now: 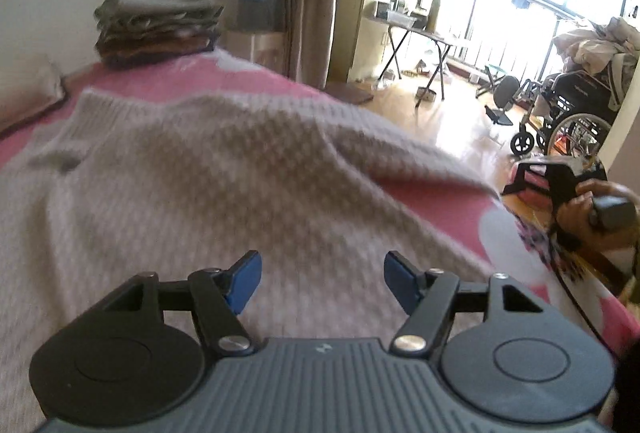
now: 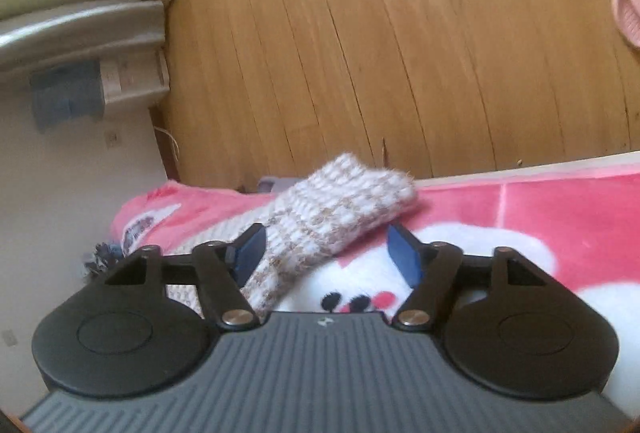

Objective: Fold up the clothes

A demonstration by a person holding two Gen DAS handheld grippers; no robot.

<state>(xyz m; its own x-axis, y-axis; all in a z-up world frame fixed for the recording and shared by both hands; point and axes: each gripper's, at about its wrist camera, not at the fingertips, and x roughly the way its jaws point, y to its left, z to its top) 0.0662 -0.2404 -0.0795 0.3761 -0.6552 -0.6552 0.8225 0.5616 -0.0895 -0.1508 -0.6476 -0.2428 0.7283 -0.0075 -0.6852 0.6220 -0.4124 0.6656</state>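
Note:
A beige-and-white knit sweater (image 1: pixel 224 169) lies spread across a bed covered with a pink blanket (image 1: pixel 424 201). In the left wrist view my left gripper (image 1: pixel 322 281) hovers over the sweater's near part, open, with nothing between its blue pads. In the right wrist view the sweater's sleeve (image 2: pixel 340 209) lies on the blanket near the bed's edge, its cuff pointing toward the floor. My right gripper (image 2: pixel 326 251) is open around the sleeve. The left pad (image 2: pixel 250 249) is close beside the knit and the right pad stands apart from it.
A stack of folded clothes (image 1: pixel 156 29) sits at the far end of the bed by the wall. A person's hand (image 1: pixel 580 205) holds the other gripper at the bed's right edge. Wooden floor (image 2: pixel 360 33), a wheelchair (image 1: pixel 568 113) and a folding table (image 1: pixel 416 33) lie beyond.

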